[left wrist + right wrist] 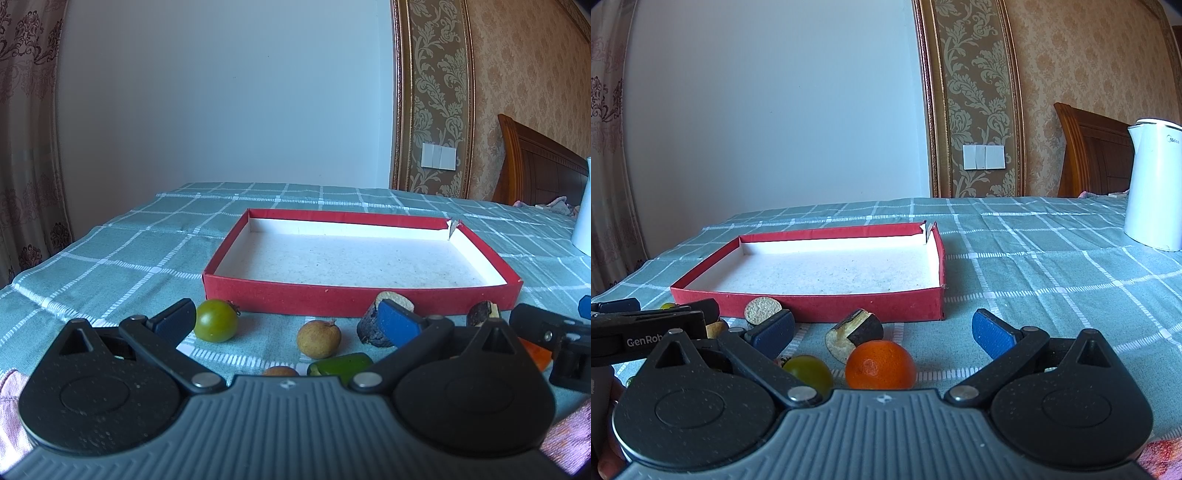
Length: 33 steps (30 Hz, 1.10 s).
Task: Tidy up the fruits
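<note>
Both the left gripper [284,325] and right gripper [882,334] gape wide, empty. One red tray [354,297] sits mid-frame, nothing inside. Before it: one orange [881,364], two green tomatoes [215,320] [809,371], two brown longans [318,339] [280,371].

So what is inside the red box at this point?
Nothing: the red box shows only a bare, speckled white floor in both wrist views. The near wall hides a thin strip of floor just behind it. All the fruit, including the orange and green tomato, lies outside.
</note>
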Motion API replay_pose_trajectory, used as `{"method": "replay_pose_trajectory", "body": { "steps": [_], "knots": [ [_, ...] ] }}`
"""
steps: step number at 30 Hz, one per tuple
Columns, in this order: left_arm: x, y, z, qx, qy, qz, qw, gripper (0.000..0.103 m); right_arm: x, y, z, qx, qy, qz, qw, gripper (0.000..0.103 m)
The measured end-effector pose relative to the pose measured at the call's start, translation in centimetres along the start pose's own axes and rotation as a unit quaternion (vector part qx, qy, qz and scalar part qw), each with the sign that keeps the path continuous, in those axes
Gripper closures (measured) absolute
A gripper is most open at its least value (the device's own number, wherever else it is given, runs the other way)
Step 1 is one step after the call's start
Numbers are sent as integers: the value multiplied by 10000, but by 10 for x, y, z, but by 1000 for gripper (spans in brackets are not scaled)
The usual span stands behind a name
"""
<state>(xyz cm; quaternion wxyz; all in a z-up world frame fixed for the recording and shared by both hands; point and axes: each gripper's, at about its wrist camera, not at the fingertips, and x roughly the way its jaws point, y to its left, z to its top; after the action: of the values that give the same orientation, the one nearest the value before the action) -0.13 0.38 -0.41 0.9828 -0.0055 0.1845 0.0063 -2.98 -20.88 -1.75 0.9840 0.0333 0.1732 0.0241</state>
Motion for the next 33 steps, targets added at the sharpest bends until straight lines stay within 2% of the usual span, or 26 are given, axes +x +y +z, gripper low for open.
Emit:
{"method": "replay_pose_trajectory", "body": {
  "steps": [13,17,21,26,27,28,29,30,33],
  "knots": [
    [-1,0,0,6,-20,-62,10000,0,-1,0,2,35,10,59,10000,0],
    [-1,0,0,-4,-22,-79,10000,0,-9,-10,3,211,-94,370,9990,0],
    [-2,-1,0,3,-32,-104,9999,0,-20,-22,8,228,181,459,9985,0],
    [-3,0,1,8,-50,-138,9999,0,-29,-33,11,-160,428,486,9978,2],
    [-3,1,0,6,-51,-137,9999,0,-28,-34,11,-253,476,504,9973,6],
    [-3,1,0,2,-56,-135,9999,0,-27,-33,11,-329,505,528,9968,25],
    [-3,1,0,-4,-64,-132,9999,0,-24,-33,11,-407,564,554,9960,51],
    [-3,1,0,-12,-68,-132,9999,0,-20,-33,12,-450,672,572,9951,60],
    [-3,2,1,-38,-53,-134,9999,0,-8,-33,14,-478,974,670,9918,63]
  ]
}}
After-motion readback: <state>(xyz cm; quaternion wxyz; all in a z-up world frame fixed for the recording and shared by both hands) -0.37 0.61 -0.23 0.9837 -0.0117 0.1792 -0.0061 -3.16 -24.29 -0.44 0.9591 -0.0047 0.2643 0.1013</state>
